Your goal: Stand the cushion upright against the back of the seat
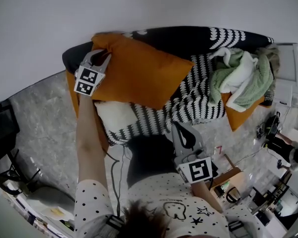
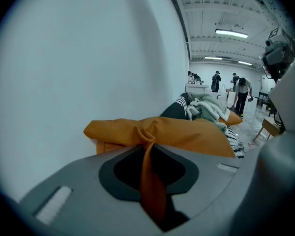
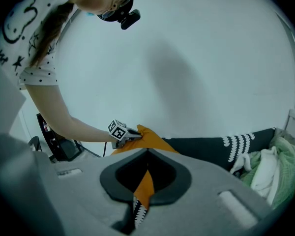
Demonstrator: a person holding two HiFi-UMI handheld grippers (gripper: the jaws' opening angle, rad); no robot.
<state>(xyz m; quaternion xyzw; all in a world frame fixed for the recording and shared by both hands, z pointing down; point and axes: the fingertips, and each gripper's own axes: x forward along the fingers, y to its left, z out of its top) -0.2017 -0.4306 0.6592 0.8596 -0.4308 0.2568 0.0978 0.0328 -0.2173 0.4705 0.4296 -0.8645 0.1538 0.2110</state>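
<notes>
The orange cushion leans tilted against the sofa's black back, its lower edge on the black-and-white patterned throw. My left gripper is at the cushion's upper left corner. In the left gripper view a gathered fold of the orange cushion is pinched between the jaws of the left gripper. My right gripper hangs over the seat's front edge, apart from the cushion, tips together and empty. Along the right gripper I see the cushion and the left gripper farther off.
A heap of green and white blankets fills the sofa's right end. A white fluffy pillow lies under the cushion's left part. A pale wall stands close behind the sofa. Cables, stools and desk clutter sit at the right; people stand far off.
</notes>
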